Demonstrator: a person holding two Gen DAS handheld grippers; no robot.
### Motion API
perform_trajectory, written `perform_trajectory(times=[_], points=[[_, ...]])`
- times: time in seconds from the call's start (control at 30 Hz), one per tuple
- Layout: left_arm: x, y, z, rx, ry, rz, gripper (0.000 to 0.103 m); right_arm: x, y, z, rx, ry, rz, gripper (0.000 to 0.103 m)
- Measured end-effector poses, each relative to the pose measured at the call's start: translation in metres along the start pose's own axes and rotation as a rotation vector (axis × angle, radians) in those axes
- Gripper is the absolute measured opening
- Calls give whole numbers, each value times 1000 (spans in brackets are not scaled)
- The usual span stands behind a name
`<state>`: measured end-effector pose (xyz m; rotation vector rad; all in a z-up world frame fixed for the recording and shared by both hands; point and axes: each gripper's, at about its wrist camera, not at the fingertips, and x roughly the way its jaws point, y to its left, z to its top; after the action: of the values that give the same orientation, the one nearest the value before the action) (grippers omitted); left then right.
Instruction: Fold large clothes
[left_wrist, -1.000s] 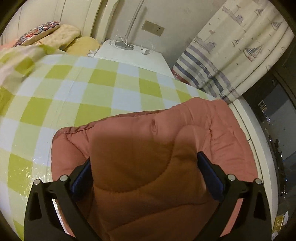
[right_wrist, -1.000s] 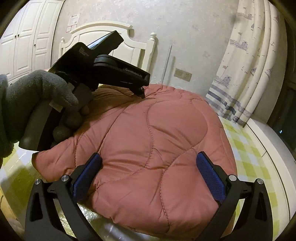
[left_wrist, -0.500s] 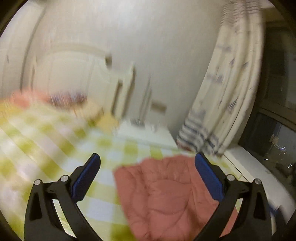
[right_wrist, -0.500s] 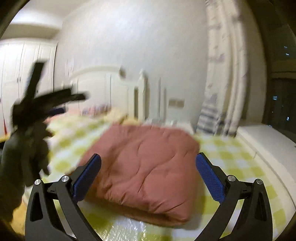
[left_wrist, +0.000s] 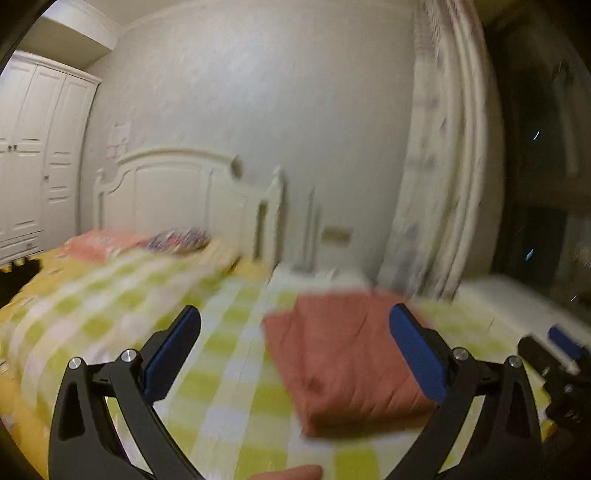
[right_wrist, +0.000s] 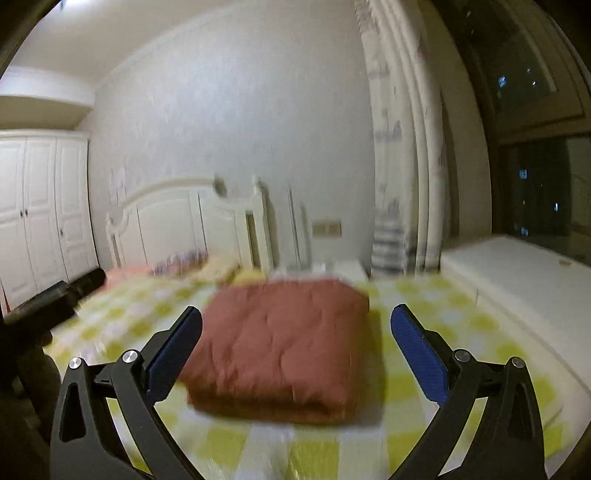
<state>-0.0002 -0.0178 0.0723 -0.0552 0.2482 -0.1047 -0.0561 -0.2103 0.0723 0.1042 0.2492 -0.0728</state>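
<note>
A folded quilted pink-red garment (right_wrist: 284, 343) lies as a thick rectangular bundle on the green-and-white checked bedspread (right_wrist: 436, 321). The left wrist view shows the same garment (left_wrist: 343, 354) right of centre, blurred. My right gripper (right_wrist: 295, 350) is open, pulled back from the bundle, with nothing between its blue pads. My left gripper (left_wrist: 295, 350) is open too and holds nothing. The right gripper's tip (left_wrist: 565, 343) shows at the far right of the left wrist view. A dark shape at the left edge of the right wrist view is the left gripper's body (right_wrist: 44, 306).
A white headboard (right_wrist: 184, 229) and pillows (right_wrist: 218, 269) stand at the bed's far end. A white wardrobe (right_wrist: 40, 206) is at the left. A nightstand (right_wrist: 343, 267), a curtain (right_wrist: 399, 184) and a white window ledge (right_wrist: 517, 273) lie at the right.
Both grippers have drawn back and lifted away from the garment, which now lies folded on the bed farther off. Both stayed open.
</note>
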Motion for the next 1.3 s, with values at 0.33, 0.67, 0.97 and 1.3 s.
perform_trajectory(times=[0.33, 0.67, 0.97, 1.3], points=[[21, -18, -45, 86, 138, 16, 101, 18, 4, -51, -17, 166, -43, 98], [30, -10, -46, 73, 164, 28, 101, 18, 13, -53, -30, 161, -45, 98], [30, -11, -49, 83, 165, 26, 101, 19, 14, -54, -26, 165, -41, 98], [30, -12, -50, 86, 168, 24, 101, 17, 14, -54, -15, 164, -45, 98]])
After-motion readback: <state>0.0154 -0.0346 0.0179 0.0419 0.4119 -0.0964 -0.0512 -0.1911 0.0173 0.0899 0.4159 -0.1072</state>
